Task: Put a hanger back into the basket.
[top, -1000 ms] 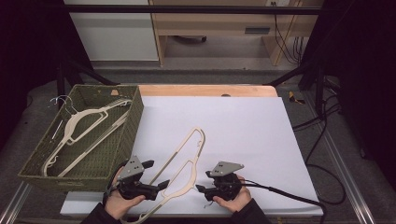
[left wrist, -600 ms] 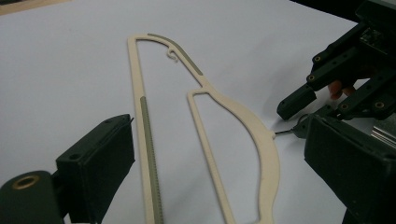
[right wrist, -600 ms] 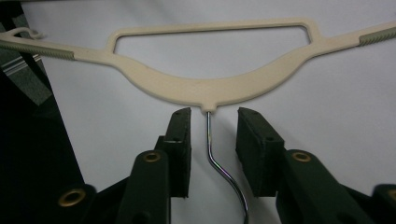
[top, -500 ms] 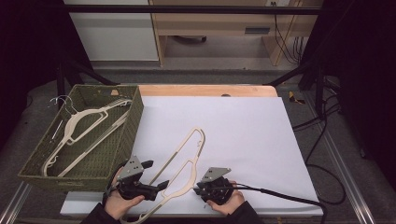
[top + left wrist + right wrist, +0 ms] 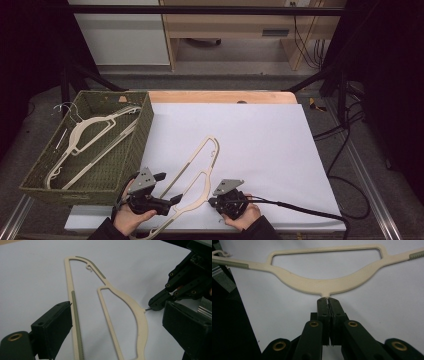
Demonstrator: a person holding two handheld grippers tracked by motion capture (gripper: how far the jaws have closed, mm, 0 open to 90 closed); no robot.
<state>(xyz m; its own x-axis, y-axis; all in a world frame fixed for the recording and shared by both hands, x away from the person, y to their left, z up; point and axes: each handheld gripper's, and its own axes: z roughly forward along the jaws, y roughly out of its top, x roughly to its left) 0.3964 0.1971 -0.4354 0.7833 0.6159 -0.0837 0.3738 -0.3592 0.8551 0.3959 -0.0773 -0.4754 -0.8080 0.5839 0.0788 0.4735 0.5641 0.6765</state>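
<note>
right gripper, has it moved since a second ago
Yes. The right gripper has edged left toward the hanger on the white sheet, its jaws just closing on the hanger's hook stub.

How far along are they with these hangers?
Looks done: some hangers already lie in the wicker basket. In hand: the right gripper has just closed on the metal hook stub of the cream hanger on the white table; the left gripper, open, straddles its bar. Left: moving it, probably to the basket.

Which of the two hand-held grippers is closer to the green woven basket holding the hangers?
The left. The left hand-held gripper sits just beside the front corner of the green woven basket. The right hand-held gripper is farther off, across the cream plastic hanger lying on the white sheet.
</note>
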